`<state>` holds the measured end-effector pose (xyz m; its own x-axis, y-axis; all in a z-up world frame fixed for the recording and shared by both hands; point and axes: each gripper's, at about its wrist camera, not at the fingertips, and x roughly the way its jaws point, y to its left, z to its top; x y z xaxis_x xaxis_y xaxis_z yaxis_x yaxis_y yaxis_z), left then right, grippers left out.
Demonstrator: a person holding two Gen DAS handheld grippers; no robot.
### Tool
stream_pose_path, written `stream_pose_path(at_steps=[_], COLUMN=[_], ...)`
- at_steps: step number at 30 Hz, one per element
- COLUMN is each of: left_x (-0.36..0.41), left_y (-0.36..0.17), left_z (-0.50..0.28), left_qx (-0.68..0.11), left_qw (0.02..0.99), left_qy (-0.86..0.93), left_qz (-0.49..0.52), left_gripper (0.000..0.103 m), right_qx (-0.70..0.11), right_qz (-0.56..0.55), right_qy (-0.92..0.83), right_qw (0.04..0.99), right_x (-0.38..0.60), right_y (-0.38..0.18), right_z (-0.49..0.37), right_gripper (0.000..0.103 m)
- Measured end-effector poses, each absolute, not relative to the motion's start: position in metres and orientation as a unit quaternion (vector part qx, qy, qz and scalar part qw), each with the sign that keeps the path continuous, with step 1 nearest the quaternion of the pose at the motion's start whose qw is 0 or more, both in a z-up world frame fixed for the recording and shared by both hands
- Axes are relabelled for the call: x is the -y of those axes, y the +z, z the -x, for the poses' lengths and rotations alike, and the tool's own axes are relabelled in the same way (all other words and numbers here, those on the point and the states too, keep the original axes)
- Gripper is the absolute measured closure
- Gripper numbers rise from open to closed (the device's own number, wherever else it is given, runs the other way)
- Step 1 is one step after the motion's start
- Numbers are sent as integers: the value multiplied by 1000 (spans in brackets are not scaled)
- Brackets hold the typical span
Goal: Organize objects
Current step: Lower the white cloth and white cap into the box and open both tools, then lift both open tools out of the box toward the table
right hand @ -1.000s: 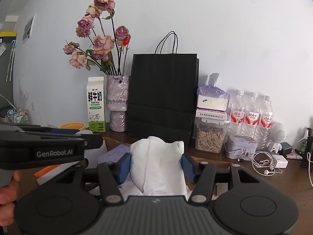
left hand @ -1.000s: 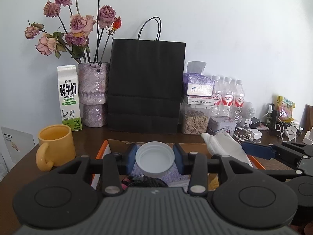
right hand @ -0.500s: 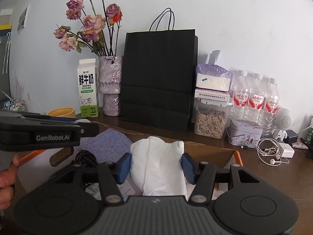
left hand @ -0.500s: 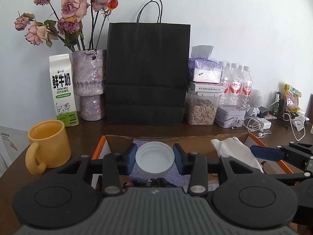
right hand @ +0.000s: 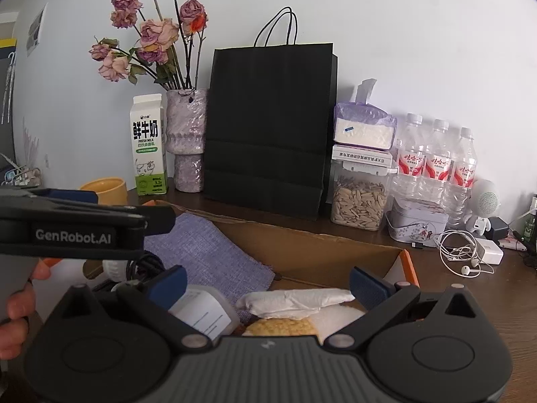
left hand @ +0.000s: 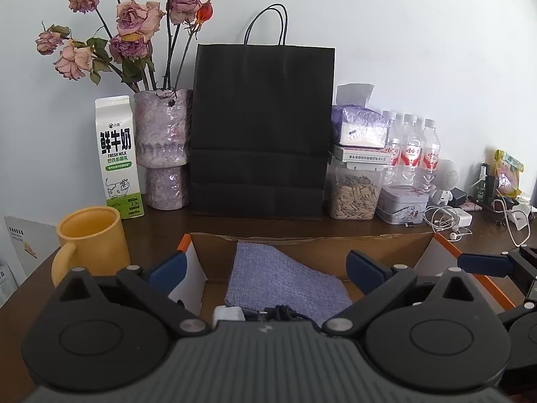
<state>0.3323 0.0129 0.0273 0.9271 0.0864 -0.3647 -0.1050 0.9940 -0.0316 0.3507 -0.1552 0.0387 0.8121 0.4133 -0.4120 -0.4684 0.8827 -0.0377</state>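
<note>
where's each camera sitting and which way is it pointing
Left wrist: on the left tongs, facing the cardboard box and wall; own open fingers show, right tongs at the right edge.
Right wrist: on the right tongs, same heading; left tongs and a hand show.
Shared: black paper bag, milk carton.

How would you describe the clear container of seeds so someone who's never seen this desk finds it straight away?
Start at the tall black paper bag against the white wall. Just to its right in the picture stands a clear plastic container of pale seeds, with a flat white box and a purple-wrapped tissue pack stacked on top. Unlike the water bottles beside it, it is squat and full of seeds.
</note>
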Motion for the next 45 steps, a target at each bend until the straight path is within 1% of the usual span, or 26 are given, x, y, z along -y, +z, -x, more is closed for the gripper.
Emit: stream_pose_path(at_steps=[9, 17, 26, 32, 36, 45], left_x=[-11, -11, -6, -10, -12, -14], left_y=[27, 30, 25, 29, 31, 34], left_z=[-329, -310, -271, -242, -228, -197], left_qx=[-180, -158, -151, -155, -163, -183], left_qw=[982, 986, 987, 986, 985, 982], left_qy=[50, 47, 46, 48, 45, 41], left_qz=[26, 29, 24, 38, 42, 27], left_gripper=[0, 0, 0, 0, 0, 0], right_qx=[-198, -188, -177, -178, -182, -220], right_qz=[70, 73, 82, 83, 82, 94], right_qy=[232, 231, 222, 222, 223, 234], right_qw=[950, 952, 955, 955, 954, 942], right_x=[153, 156, 168, 178, 183, 192], right_y=[39, 42, 40, 41, 40, 26], right_z=[-347, -333, -296, -264, -244, -211], right_gripper=[0, 0, 0, 0, 0, 0])
